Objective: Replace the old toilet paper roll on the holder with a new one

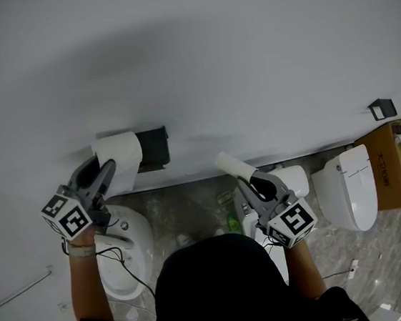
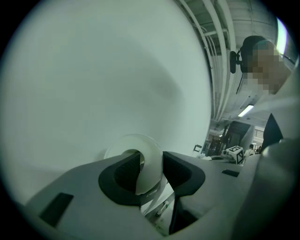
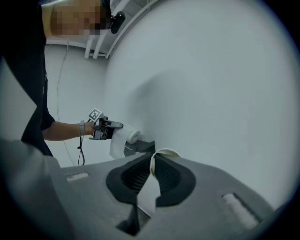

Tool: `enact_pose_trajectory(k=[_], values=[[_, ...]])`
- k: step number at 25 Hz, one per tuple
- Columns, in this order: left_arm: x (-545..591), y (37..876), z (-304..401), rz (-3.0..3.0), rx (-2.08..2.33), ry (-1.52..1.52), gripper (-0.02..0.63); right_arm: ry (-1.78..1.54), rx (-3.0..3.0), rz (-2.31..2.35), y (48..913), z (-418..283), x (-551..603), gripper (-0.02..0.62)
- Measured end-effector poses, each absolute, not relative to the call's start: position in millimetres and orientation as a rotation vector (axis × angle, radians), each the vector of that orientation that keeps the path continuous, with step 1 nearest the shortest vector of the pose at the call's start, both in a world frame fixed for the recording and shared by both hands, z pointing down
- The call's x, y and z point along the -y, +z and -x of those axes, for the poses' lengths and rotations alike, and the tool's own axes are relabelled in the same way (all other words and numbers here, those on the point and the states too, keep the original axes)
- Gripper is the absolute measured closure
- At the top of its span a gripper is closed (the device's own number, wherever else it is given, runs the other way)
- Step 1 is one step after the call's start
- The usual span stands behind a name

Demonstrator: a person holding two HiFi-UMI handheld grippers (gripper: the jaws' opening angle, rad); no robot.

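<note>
The person's head [image 1: 221, 280] fills the bottom of the head view. Above it, the left gripper [image 1: 105, 173] grasps a full toilet paper roll [image 1: 119, 154] that sits against the left end of the black holder [image 1: 154, 148] on the wall. The right gripper [image 1: 244, 181], well apart from it, clamps a bare cardboard tube [image 1: 230, 165]. Two white toilets [image 1: 127, 252] [image 1: 349, 188] stand below.

In the left gripper view, one jaw is inside the roll's core and the other outside, pinching its wall.

In the right gripper view, the jaws are clenched on the tube's thin wall. Beyond them, a tail of paper hangs from the roll at the holder.
</note>
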State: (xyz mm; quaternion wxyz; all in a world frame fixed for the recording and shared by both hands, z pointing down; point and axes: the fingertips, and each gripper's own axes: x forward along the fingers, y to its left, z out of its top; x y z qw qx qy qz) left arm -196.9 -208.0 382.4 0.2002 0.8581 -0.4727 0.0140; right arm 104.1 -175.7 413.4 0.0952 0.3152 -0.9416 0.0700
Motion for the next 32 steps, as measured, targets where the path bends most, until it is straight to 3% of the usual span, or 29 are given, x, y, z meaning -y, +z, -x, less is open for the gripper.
enact_pose_trajectory(k=[21, 32], values=[[231, 383, 118, -2.682, 1.071, 1.065, 0.445, 0.233, 2.78, -0.998, 416, -125, 176, 0.571], [234, 392, 95, -2.756, 0.995, 1.359, 0.433, 0.237, 2.77, -1.025, 418, -128, 168, 0.571]])
